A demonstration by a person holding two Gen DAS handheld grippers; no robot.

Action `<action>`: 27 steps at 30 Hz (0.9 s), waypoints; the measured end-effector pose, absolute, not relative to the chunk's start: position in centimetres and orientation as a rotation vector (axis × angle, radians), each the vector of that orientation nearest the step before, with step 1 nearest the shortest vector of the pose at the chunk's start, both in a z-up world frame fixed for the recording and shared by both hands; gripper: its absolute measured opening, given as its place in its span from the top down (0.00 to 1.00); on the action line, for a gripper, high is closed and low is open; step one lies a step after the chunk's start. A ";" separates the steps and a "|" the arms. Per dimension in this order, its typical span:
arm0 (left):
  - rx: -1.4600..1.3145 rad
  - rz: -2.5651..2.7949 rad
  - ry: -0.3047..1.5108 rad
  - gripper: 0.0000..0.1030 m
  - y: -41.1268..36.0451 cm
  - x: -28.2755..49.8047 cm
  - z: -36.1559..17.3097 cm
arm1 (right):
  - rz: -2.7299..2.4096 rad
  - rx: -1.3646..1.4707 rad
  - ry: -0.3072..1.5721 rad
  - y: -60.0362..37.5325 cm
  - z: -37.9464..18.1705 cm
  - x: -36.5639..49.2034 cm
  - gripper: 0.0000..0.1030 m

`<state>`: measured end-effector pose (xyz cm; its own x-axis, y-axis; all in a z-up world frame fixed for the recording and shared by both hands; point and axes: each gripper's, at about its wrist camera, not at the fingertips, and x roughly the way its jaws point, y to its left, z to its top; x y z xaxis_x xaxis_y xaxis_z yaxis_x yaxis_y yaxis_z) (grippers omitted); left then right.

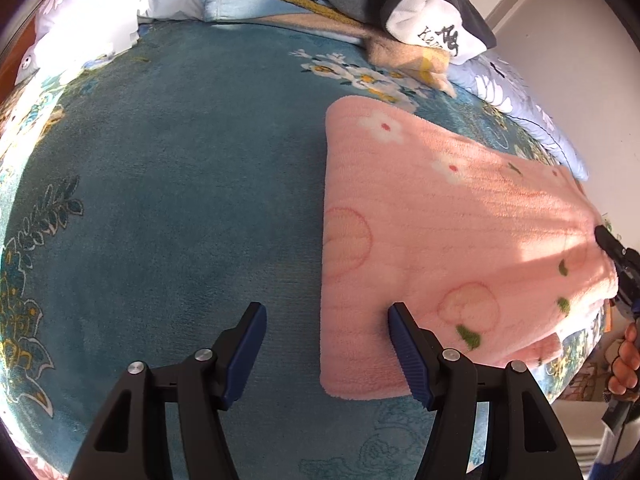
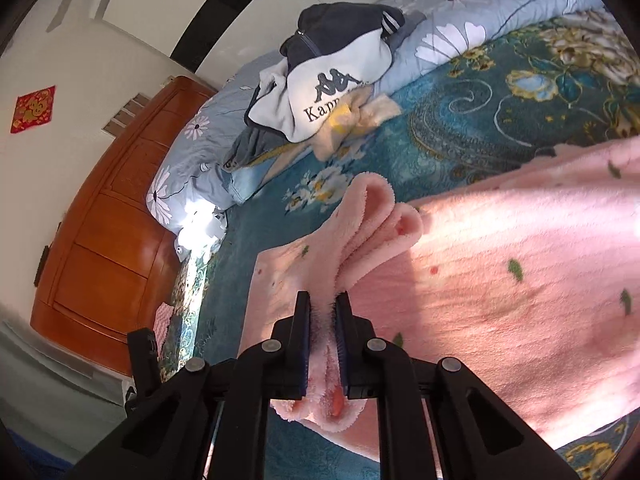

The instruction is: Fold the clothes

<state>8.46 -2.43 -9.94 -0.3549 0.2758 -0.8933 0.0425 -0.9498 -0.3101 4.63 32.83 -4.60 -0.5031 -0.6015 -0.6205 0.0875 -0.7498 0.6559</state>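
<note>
On the near right of the left wrist view, a fluffy pink fleece garment with flower and peach prints [image 1: 440, 232] is lying flat on a plush teal floral blanket [image 1: 180, 180]; the left gripper [image 1: 326, 330] is hovering spread wide over its left edge. Across the right wrist view, the right gripper [image 2: 323, 312] is pinching a bunched fold of the fleece.

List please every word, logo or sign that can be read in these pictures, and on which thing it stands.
"Kap": first letters of a word cut off by a fold, under a dark logo, on the navy and white sweatshirt.
Red and gold wall hanging: its sign is too blurred to read.
No other text is visible.
</note>
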 end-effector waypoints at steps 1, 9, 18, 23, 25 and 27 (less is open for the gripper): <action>-1.685 2.432 -0.407 0.35 -2.0 8.5 -9.8 | -2.305 1.254 -0.776 33.5 -4.4 4.8 0.89; -1.737 2.387 -0.374 0.34 -0.7 8.3 -11.6 | -2.338 1.516 -0.811 37.3 -11.2 4.8 0.89; -1.731 2.386 -0.430 0.28 -1.7 8.6 -11.4 | -2.303 1.550 -0.878 37.9 -12.7 5.0 0.83; -1.661 2.448 -0.364 0.28 -1.4 8.3 -10.0 | -2.341 1.467 -0.865 39.2 -10.6 6.5 0.56; -1.639 2.455 -0.347 0.28 -0.9 8.2 -9.6 | -2.366 1.414 -0.895 40.6 -9.8 7.5 0.46; -1.617 2.463 -0.331 0.28 -0.4 8.1 -9.2 | -2.408 1.366 -0.944 42.3 -9.3 9.0 0.41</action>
